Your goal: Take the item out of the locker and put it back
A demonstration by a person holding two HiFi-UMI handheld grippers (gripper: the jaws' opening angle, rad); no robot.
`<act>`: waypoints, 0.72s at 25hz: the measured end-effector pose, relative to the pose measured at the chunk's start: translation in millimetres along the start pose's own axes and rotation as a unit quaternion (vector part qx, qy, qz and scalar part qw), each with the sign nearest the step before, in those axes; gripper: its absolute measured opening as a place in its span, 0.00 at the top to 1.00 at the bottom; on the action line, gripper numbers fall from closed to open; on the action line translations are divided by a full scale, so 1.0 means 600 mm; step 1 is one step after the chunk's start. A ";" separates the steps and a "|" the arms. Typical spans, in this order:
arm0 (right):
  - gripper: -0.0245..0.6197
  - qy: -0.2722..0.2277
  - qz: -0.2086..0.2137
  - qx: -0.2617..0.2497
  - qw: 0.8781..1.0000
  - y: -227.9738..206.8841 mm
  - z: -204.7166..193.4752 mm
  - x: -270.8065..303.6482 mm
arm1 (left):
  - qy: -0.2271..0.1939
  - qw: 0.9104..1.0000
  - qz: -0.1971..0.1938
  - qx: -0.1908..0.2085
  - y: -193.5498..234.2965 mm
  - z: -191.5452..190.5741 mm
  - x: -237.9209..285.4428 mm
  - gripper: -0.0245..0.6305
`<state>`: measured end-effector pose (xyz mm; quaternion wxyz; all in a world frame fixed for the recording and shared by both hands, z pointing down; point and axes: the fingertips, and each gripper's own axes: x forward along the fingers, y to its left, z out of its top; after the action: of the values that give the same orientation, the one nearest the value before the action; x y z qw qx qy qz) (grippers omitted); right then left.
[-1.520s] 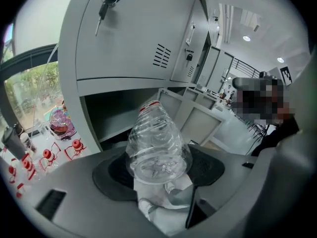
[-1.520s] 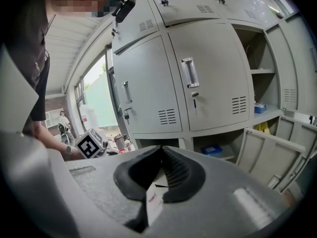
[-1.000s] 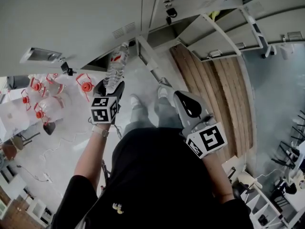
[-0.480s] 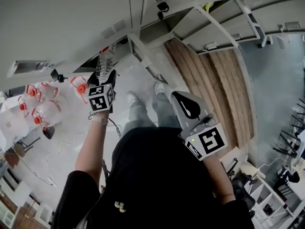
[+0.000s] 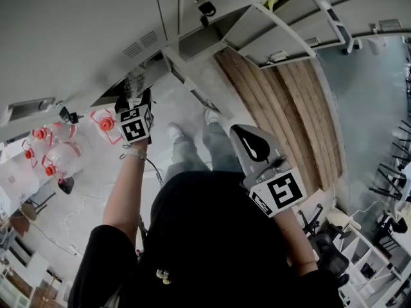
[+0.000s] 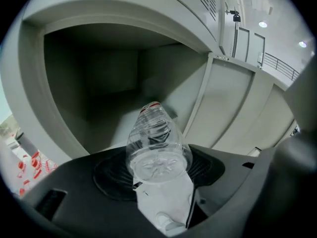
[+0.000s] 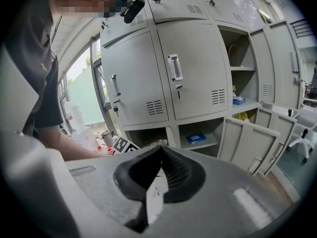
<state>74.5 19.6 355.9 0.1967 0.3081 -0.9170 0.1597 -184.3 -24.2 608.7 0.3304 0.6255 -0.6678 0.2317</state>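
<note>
A clear plastic bottle with a red cap lies between the black pads of my left gripper, which is shut on it near its base. The bottle's cap end points into the open, dark lower locker compartment. In the head view the left gripper is stretched out to that opening at the foot of the grey lockers, and the bottle is partly in the shadow there. My right gripper hangs back near the person's body, shut with nothing in it; its tips meet in the right gripper view.
Several large water jugs with red caps stand on the floor to the left of the locker. Further right, open locker doors jut out over a wooden floor strip. A blue item lies in another open compartment.
My left gripper has moved up and left in the head view with the bottle, closer to the low locker opening. The right gripper has hardly moved.
</note>
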 end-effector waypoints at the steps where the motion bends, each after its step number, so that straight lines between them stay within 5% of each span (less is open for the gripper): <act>1: 0.96 0.001 -0.002 0.001 1.000 -0.001 -0.001 0.000 | 0.000 1.000 0.002 0.002 -0.001 0.001 0.005 0.51; 18: 0.96 0.007 -0.015 0.010 1.000 -0.006 -0.006 0.002 | -0.010 0.997 0.078 0.023 0.022 0.032 0.092 0.46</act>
<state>77.0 18.0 360.2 0.2024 0.3229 -0.9092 0.1678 -200.5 -74.5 637.3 0.2903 0.5815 -0.7119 0.2660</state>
